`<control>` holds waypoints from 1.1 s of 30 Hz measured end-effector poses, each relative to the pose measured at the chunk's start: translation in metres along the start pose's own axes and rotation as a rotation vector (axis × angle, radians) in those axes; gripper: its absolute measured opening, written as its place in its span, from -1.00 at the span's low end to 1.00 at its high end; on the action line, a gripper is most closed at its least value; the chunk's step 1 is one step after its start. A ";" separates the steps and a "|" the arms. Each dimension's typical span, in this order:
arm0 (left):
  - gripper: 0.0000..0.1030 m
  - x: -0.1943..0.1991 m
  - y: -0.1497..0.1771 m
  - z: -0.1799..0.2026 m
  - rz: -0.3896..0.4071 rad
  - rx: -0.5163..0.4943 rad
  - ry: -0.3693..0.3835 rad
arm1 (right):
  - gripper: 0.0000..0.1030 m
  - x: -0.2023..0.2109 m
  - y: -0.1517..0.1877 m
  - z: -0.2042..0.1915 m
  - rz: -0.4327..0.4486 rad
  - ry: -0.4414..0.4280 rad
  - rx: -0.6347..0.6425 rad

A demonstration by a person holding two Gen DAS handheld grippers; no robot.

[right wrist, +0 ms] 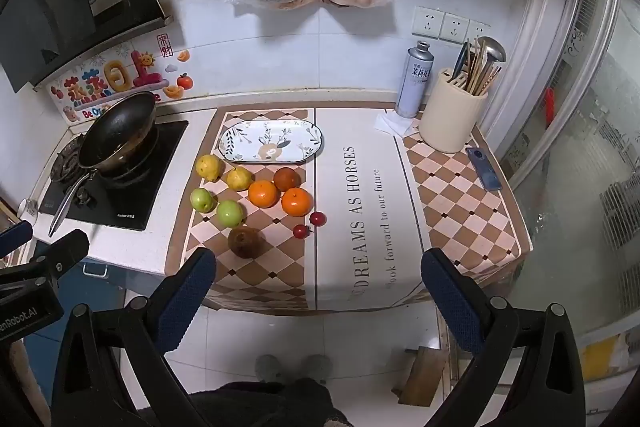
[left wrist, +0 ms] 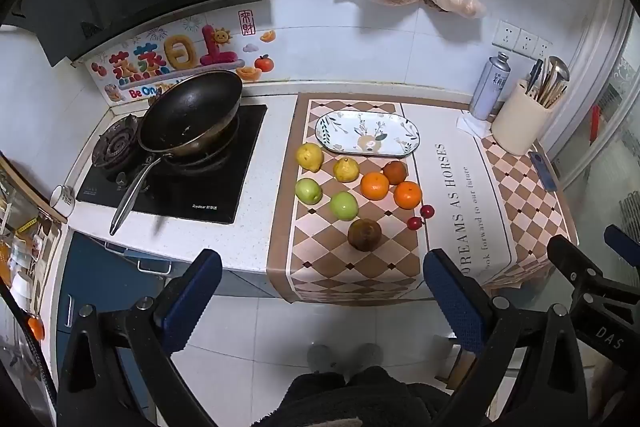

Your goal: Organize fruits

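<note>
From the left wrist view, the left tool (left wrist: pixel 322 297) hung back off the counter (left wrist: pixel 256 251) edge, fingers apart and empty; the oval floral ceramic plate (left wrist: pixel 367 133) held nothing, while yellow pears (left wrist: pixel 309 156), green apples (left wrist: pixel 308 191), oranges (left wrist: pixel 375 185) and the brown fruit (left wrist: pixel 364 235) lay loose before it. From the right wrist view, the right tool (right wrist: pixel 318 293) was likewise spread and empty, the two small red fruits (right wrist: pixel 317 218) untouched; organizing looked not yet begun.

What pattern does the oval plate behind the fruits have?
The plate is pale, with dark leaf sprigs and a beige flower in the middle; the right wrist view shows it best.
</note>
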State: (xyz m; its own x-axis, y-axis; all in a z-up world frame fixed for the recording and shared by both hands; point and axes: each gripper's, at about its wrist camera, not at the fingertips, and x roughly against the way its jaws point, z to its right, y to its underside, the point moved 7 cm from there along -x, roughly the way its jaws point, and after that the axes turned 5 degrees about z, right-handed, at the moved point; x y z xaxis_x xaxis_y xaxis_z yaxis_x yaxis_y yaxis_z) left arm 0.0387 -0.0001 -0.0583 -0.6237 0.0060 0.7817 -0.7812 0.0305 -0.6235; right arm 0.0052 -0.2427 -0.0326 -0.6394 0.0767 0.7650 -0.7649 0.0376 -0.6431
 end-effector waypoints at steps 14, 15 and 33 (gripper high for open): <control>0.99 0.001 0.000 0.000 -0.001 -0.009 -0.008 | 1.00 0.002 0.002 0.000 -0.004 -0.012 -0.009; 0.99 0.001 0.000 0.000 -0.001 -0.007 -0.008 | 1.00 0.002 0.002 0.001 -0.005 -0.012 -0.010; 0.99 0.002 0.000 0.004 0.005 -0.009 -0.007 | 1.00 0.003 0.003 0.001 -0.002 -0.018 -0.014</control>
State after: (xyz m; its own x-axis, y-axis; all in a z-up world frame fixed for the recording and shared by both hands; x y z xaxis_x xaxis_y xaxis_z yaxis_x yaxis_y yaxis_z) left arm 0.0371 -0.0038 -0.0570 -0.6279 -0.0009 0.7783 -0.7777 0.0394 -0.6274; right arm 0.0013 -0.2432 -0.0323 -0.6389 0.0586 0.7670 -0.7654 0.0514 -0.6415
